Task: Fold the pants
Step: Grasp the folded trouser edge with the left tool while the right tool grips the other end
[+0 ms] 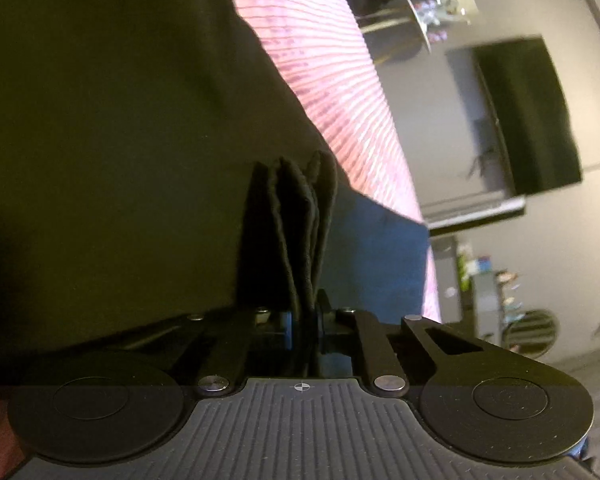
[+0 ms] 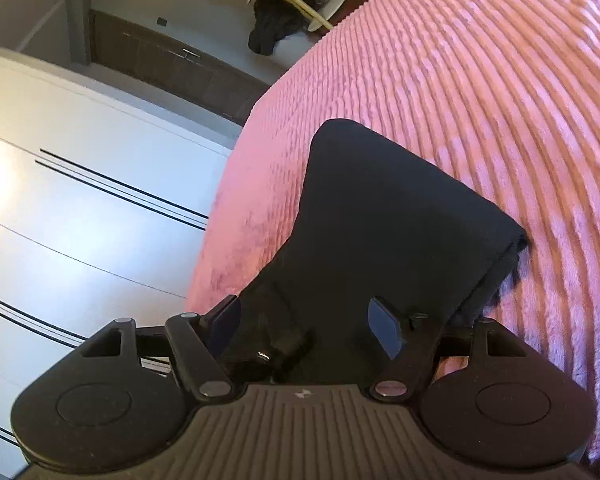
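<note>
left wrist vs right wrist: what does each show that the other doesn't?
Left wrist only: the left gripper, jaws shut on bunched layers of the pants; a dark screen on the wall.
Right wrist only: the right gripper, jaws open over the pants, not pinching them; the pants' folded outline on the bed; white cabinets.
Both: black pants, the pink ribbed bedspread, the small round table beyond the bed.
</note>
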Action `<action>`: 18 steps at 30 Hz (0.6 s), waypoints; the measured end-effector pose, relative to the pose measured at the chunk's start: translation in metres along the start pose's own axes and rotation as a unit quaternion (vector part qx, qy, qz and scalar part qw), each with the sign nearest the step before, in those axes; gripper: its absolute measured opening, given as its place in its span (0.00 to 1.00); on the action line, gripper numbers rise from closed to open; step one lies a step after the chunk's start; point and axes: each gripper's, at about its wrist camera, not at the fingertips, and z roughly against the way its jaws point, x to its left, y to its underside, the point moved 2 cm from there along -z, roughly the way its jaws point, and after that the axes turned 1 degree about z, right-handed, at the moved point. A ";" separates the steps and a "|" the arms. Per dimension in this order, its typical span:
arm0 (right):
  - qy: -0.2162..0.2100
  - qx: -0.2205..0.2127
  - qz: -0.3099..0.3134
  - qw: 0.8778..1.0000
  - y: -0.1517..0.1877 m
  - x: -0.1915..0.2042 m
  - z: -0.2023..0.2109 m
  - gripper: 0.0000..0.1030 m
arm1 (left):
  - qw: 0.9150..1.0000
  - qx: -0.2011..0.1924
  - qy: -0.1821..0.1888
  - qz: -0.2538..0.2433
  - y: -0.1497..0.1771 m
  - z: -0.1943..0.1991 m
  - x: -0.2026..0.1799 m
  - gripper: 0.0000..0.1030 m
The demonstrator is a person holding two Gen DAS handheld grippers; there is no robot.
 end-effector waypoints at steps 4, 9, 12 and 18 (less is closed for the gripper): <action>-0.010 -0.003 -0.003 1.000 -0.003 0.001 0.009 0.70 | 0.998 -0.058 0.019 -0.010 -0.015 0.043 -0.009 0.11; -0.014 0.011 0.010 1.000 0.001 0.007 0.019 0.76 | 0.982 -0.171 -0.057 -0.055 -0.042 0.130 -0.008 0.32; 0.009 0.022 0.022 0.999 0.003 0.013 0.005 0.76 | 0.969 -0.186 -0.136 -0.085 -0.042 0.146 0.011 0.65; 0.062 0.036 0.027 0.997 0.012 0.024 -0.016 0.67 | 0.972 -0.181 -0.145 -0.024 -0.040 0.139 0.037 0.65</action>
